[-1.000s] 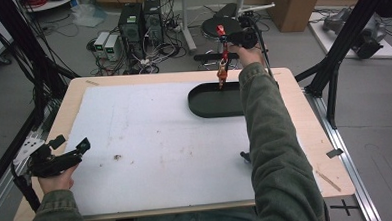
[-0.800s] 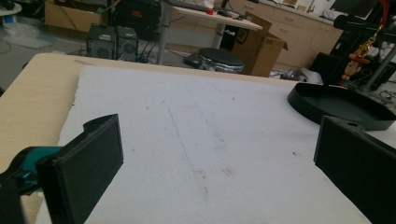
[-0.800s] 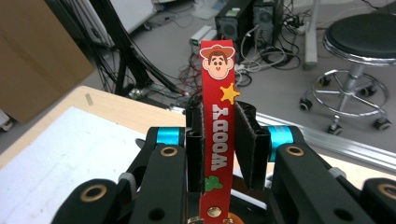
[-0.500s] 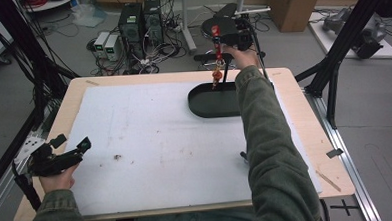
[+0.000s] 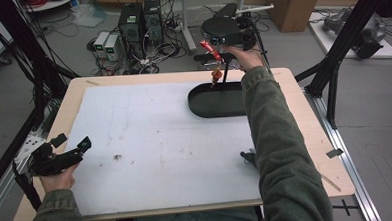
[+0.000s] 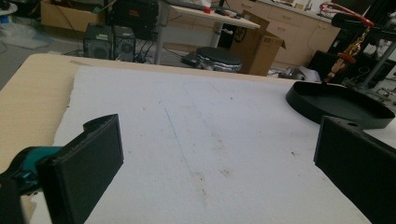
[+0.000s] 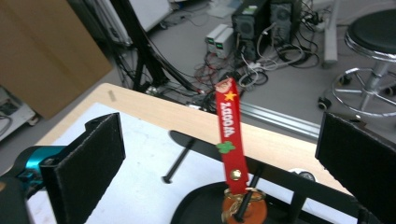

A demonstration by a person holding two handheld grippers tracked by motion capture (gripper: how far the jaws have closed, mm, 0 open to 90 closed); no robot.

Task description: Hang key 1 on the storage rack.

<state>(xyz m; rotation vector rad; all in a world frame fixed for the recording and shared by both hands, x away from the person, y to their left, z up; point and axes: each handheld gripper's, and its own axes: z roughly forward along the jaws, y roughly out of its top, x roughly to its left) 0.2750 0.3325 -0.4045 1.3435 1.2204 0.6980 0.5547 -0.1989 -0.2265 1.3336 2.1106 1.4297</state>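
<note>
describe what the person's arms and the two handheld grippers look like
Both arms wear olive-green sleeves. The left gripper is black, with flat rectangular black jaw pads and a teal part behind them. The right gripper has matching black pads and a teal part.

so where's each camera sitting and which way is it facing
High view: above the person's side, looking forward and down on the table; both sleeves show.
Left gripper view: on the left hand-held gripper, low, facing across the white mat toward the black tray.
Right gripper view: on the right hand-held gripper, open, facing the red strap.
All share the strap.
</note>
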